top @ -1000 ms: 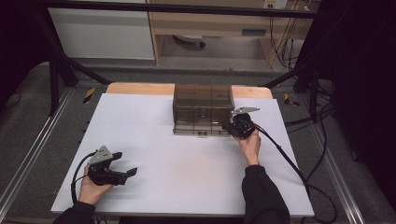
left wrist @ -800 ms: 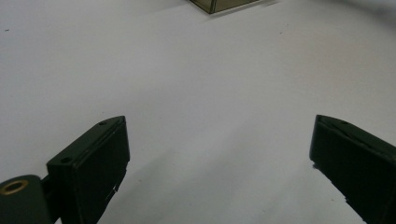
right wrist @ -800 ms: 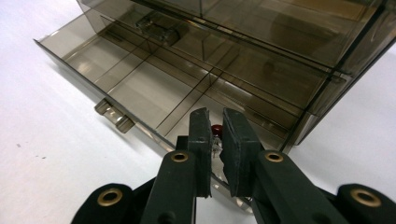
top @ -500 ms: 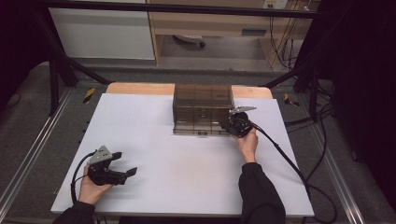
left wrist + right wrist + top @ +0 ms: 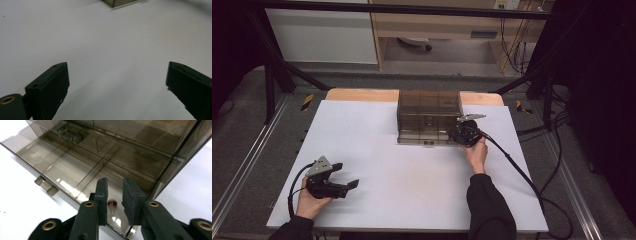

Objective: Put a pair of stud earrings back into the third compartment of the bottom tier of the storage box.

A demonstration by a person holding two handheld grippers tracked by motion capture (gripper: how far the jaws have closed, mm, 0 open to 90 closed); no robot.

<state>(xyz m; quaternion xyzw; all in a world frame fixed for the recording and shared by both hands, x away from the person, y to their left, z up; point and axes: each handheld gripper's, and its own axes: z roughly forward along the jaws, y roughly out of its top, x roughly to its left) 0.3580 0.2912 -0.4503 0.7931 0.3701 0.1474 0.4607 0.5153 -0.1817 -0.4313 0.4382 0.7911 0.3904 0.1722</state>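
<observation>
- Here, the right gripper (image 5: pixel 463 134) sits at the near right corner of a smoky, see-through compartment box (image 5: pixel 429 117), which stands at the far middle of the white table (image 5: pixel 412 190).
- In the right gripper view, the right gripper (image 5: pixel 115 195) reaches over the box's front wall, its two black jaws hanging above the corner compartment.
- Those jaws have just been opening — a narrow gap now shows between the pads (image 5: pixel 131 195).
- A small red-capped piece (image 5: pixel 112 204) lies on the floor of that corner compartment, below the gap; the pads do not press on it, and nothing is pinched.
- What the red-capped piece is exactly is too small to tell.
- The box (image 5: pixel 100 157) has thin dividers running across its floor, a hinged lid (image 5: pixel 155 135) standing open at the back, and a small latch tab (image 5: pixel 46 185) on the front wall.
- The left gripper (image 5: pixel 334 181) rests on the table at the near left corner, well apart from the box.
- In the left gripper view, the left gripper (image 5: pixel 117 82) has its jaws spread wide, with bare white tabletop (image 5: pixel 112 45) between them — it holds nothing.
- A corner of the box (image 5: pixel 117 2) peeks in at the top edge of that view.
- A dark cable (image 5: pixel 522 175) trails from the right gripper across the table towards the near right edge.
</observation>
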